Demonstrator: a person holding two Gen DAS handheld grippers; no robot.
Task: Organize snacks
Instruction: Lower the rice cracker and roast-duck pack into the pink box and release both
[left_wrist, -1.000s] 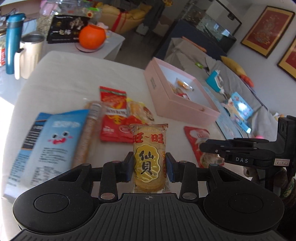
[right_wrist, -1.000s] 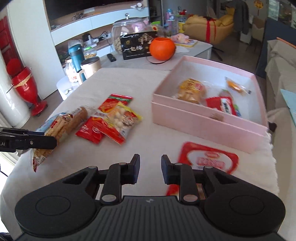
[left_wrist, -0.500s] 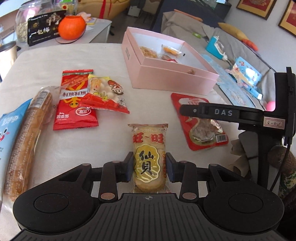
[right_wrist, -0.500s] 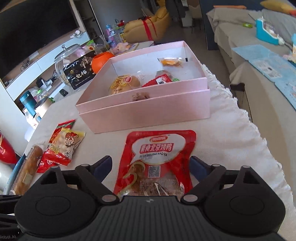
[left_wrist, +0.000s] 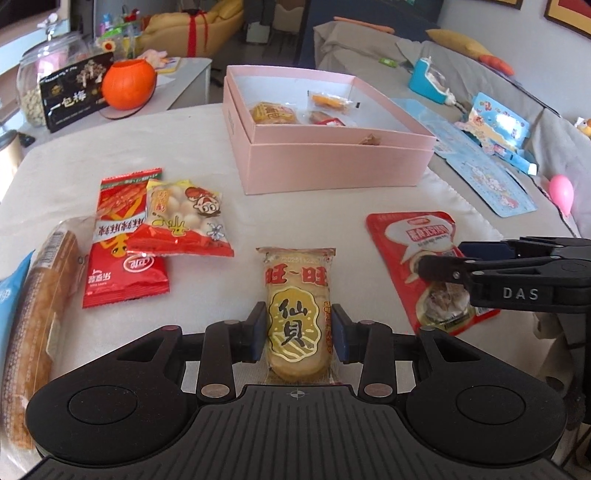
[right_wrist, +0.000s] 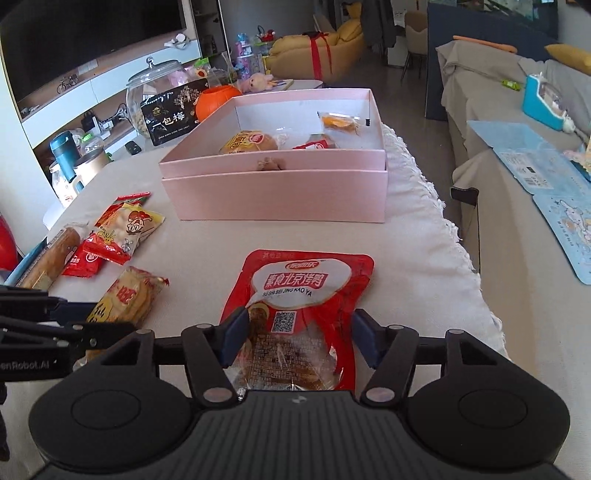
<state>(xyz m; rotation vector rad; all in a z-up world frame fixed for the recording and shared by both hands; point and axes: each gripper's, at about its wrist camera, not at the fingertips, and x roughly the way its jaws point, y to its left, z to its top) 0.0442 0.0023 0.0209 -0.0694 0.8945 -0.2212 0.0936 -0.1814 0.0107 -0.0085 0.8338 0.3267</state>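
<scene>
My left gripper (left_wrist: 298, 334) is shut on a yellow rice cracker pack (left_wrist: 297, 310), held just above the table. My right gripper (right_wrist: 297, 338) is open, its fingers on either side of a red roast-duck snack pouch (right_wrist: 301, 295) that lies flat on the cloth; it also shows in the left wrist view (left_wrist: 428, 258). The open pink box (left_wrist: 332, 155) stands at the far side with several snacks inside. The rice cracker pack shows in the right wrist view (right_wrist: 125, 299) at the left.
Red snack packs (left_wrist: 125, 251), a yellow-red ball snack bag (left_wrist: 181, 218), a long bread roll (left_wrist: 37, 314) and a blue bag (left_wrist: 9, 295) lie at the left. An orange pumpkin (left_wrist: 127, 88) and glass jar (left_wrist: 33, 85) stand behind. The table edge (right_wrist: 476, 295) runs along the right.
My right gripper has opened wide and come down around the red pouch. My left gripper, still holding the rice cracker pack, has swung to face the pink box.
</scene>
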